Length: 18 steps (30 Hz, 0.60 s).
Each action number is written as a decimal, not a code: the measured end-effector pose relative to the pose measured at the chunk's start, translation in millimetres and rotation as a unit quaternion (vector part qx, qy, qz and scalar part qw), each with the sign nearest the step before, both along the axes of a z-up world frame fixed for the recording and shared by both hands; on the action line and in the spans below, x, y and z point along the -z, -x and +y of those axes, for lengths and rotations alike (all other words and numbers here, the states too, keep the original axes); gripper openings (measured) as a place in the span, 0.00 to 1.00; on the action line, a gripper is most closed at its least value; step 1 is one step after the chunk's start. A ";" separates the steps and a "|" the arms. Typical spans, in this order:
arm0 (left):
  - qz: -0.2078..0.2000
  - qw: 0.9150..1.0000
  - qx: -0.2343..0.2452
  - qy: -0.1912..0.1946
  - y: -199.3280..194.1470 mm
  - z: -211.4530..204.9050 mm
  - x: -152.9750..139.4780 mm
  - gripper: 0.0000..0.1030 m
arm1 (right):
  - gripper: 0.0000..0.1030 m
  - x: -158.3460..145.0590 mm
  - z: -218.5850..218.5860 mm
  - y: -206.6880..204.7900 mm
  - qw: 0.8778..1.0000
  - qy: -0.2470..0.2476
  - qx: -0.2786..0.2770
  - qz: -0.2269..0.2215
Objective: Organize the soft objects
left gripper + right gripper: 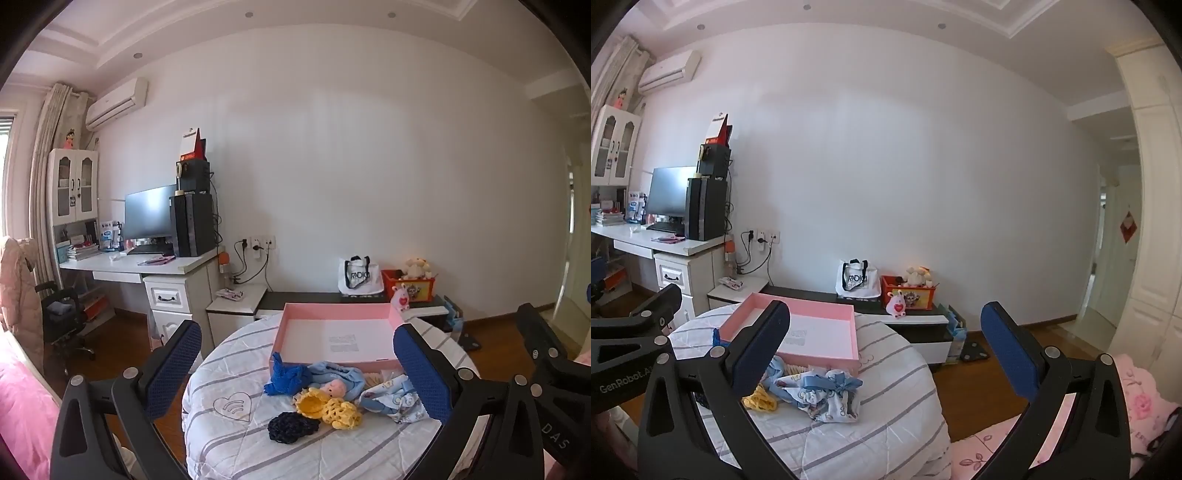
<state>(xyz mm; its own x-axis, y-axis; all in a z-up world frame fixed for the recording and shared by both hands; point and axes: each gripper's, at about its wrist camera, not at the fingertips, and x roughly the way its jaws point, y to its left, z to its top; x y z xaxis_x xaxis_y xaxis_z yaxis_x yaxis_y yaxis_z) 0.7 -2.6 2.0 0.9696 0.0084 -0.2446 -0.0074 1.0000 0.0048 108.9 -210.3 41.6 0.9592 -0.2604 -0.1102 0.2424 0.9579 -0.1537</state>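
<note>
A pile of soft things lies on a round table with a striped white quilt (229,369): a blue knit piece (286,378), a light blue cloth with a small pink doll (334,387), yellow crochet flowers (328,408), a dark navy crochet piece (293,426) and a printed blue-and-white drawstring pouch (393,402) (827,395). Behind them sits a shallow pink box (336,314) (820,332). My left gripper (295,373) hovers open, level with the pile and holding nothing. My right gripper (886,354) is open too, to the right of the pouch, with nothing between its fingers.
A white desk (155,264) with monitor and computer tower stands at the left wall. A low dark cabinet (332,297) behind the table carries a white tote bag (358,275) and a red toy box (408,282). Pink bedding (1126,398) lies at the right, wooden floor between.
</note>
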 end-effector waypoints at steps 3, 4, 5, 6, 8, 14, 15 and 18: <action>-0.003 1.000 -0.002 0.000 0.9 0.0 0.9 0.99 | 1.00 -1.9 0.6 0.7 1.000 -0.002 -0.001 0.000; -0.003 1.000 -0.001 0.001 1.5 0.2 0.8 0.99 | 1.00 -2.2 0.4 0.8 1.000 -0.002 -0.001 -0.001; -0.004 1.000 -0.001 0.002 2.2 0.6 0.7 0.99 | 1.00 -2.6 0.8 1.7 1.000 -0.002 -0.002 -0.003; -0.004 1.000 -0.001 0.003 2.9 1.2 0.8 0.99 | 1.00 -2.4 1.0 2.0 1.000 -0.002 -0.002 -0.004; -0.005 1.000 -0.001 0.004 2.5 1.4 1.0 0.99 | 1.00 -2.9 0.7 3.1 1.000 -0.003 -0.003 -0.006; -0.007 1.000 -0.002 0.001 4.3 0.0 -0.7 0.99 | 1.00 -3.7 0.4 3.5 1.000 -0.003 -0.004 -0.009; -0.007 1.000 -0.002 0.001 4.3 0.1 -0.7 0.99 | 1.00 -4.6 0.5 3.6 1.000 -0.003 -0.004 -0.008; -0.009 1.000 -0.003 -0.001 6.1 -0.4 -2.5 0.99 | 1.00 -4.7 0.4 4.1 1.000 -0.003 -0.004 -0.009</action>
